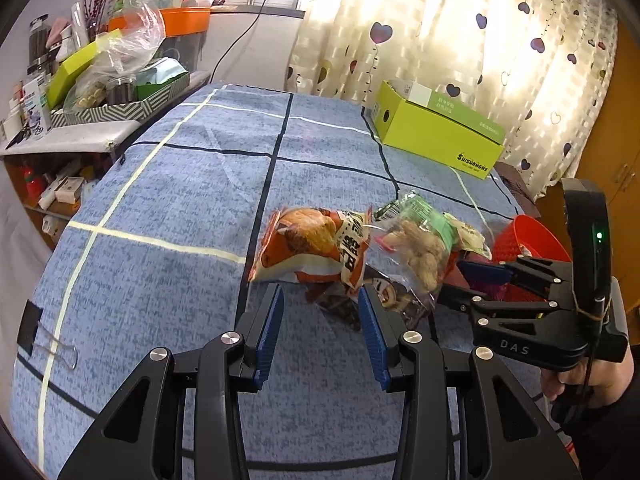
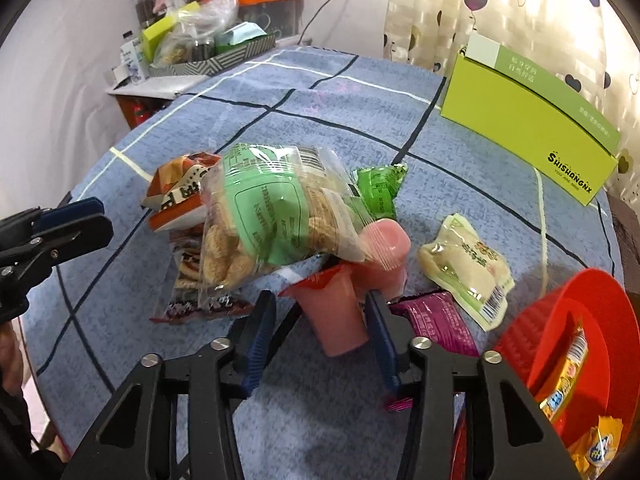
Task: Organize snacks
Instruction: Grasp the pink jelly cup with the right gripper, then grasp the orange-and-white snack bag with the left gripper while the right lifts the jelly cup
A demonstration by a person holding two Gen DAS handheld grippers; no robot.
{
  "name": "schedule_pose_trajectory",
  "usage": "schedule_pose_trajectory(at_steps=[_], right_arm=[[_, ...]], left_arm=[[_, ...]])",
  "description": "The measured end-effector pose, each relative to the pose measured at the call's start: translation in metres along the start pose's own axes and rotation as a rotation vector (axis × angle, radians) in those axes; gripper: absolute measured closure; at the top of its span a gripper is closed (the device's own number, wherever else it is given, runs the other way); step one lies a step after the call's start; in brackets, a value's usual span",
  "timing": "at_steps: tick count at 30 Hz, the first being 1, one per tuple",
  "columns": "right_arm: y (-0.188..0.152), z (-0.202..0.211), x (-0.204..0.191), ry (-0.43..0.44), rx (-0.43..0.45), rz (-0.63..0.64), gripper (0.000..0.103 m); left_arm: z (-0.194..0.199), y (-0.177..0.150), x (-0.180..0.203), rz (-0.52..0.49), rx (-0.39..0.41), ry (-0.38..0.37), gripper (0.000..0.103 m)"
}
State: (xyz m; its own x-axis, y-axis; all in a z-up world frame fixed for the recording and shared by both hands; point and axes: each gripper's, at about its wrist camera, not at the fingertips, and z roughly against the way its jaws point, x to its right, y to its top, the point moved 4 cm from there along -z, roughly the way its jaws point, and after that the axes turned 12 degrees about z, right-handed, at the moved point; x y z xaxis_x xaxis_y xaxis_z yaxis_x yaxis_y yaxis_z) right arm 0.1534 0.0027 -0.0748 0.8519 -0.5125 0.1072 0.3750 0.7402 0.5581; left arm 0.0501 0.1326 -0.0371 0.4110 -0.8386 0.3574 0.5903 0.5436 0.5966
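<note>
A pile of snacks lies on the blue cloth table. An orange chip bag point(image 1: 312, 246) point(image 2: 176, 196) lies at the pile's left. A clear green-labelled biscuit bag point(image 1: 420, 240) point(image 2: 272, 216) rests on two pink jelly cups point(image 2: 340, 312). A dark packet point(image 1: 340, 304) point(image 2: 192, 300) lies under them. My left gripper point(image 1: 320, 300) is open just before the chip bag, and shows in the right wrist view point(image 2: 68, 216). My right gripper point(image 2: 320, 312) is open, its jaws either side of the near pink cup; it shows in the left wrist view point(image 1: 472, 280).
A red basket point(image 2: 568, 328) point(image 1: 528, 240) at the right holds yellow snack packets. A pale packet point(image 2: 464, 268), a purple packet point(image 2: 436, 320) and a green packet point(image 2: 380, 188) lie nearby. A lime green box point(image 1: 436, 128) point(image 2: 528, 120) stands at the far right. Cluttered shelves point(image 1: 100, 80) stand at the left.
</note>
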Motion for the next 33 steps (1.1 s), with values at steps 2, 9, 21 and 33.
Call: schedule_pose_trajectory(at_steps=[2,9,21,33], right_arm=[[0.000,-0.001,-0.001,0.004,0.001,0.001,0.077],[-0.005,0.008,-0.007,0.030,0.023,-0.021,0.077],[-0.013,0.023,-0.015,0.055,0.041,-0.032,0.077],[-0.021,0.034,-0.016,0.074,0.064,-0.043,0.077]], left_arm=[[-0.004,0.005,0.000,-0.009,-0.004,-0.009,0.063],[-0.019,0.034,-0.007,0.009,0.001,-0.020,0.054],[-0.048,0.026,0.016,-0.168,-0.025,0.078,0.047],[-0.016,0.007,-0.067,-0.015,-0.021,0.219,0.045]])
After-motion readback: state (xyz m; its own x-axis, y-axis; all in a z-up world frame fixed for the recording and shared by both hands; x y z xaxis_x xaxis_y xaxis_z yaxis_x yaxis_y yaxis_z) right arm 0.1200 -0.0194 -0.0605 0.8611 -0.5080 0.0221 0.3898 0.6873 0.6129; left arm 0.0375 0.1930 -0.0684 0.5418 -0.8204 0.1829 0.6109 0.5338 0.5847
